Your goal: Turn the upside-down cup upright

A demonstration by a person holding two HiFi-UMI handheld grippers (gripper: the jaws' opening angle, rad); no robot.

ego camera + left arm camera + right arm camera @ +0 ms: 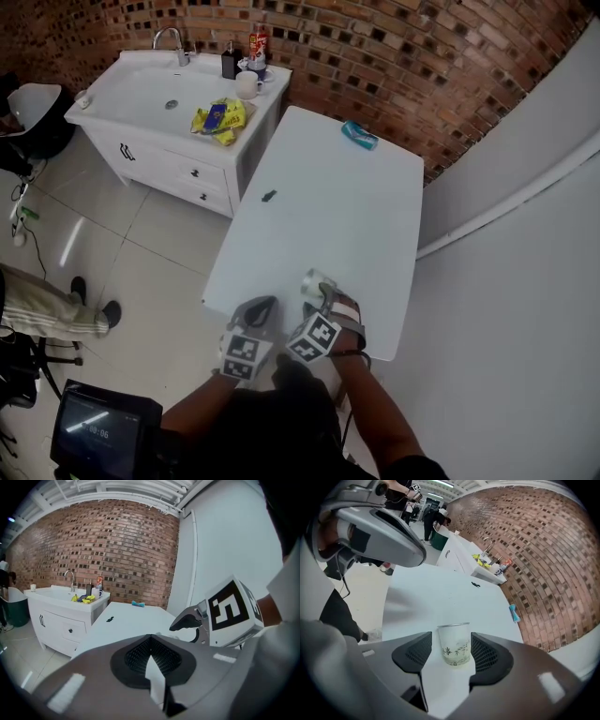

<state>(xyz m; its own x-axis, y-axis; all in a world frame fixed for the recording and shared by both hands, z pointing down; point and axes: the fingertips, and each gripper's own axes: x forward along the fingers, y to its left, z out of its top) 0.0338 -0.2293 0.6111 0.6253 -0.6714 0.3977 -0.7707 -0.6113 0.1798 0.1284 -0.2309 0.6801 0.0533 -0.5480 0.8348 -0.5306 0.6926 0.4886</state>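
A small pale cup (pixel 455 644) with dark print stands rim up on the white table (pixel 328 206), close to its near edge. My right gripper (pixel 455 652) is open around it, one pad on each side with a thin gap between pad and cup wall. In the head view the cup (pixel 316 282) shows just beyond the right gripper (pixel 324 294). My left gripper (pixel 260 309) hovers beside it to the left, over the table's near edge, shut with nothing in it. In the left gripper view its pads (pixel 151 656) meet, and the right gripper's finger (pixel 186 619) shows at the right.
A blue item (pixel 359 134) lies at the table's far end and a small dark item (pixel 269 195) near its left edge. A white sink cabinet (pixel 141 141) stands far left, carrying yellow packets (pixel 218 117) and bottles (pixel 246 58). A person's legs (pixel 47 314) are at the left.
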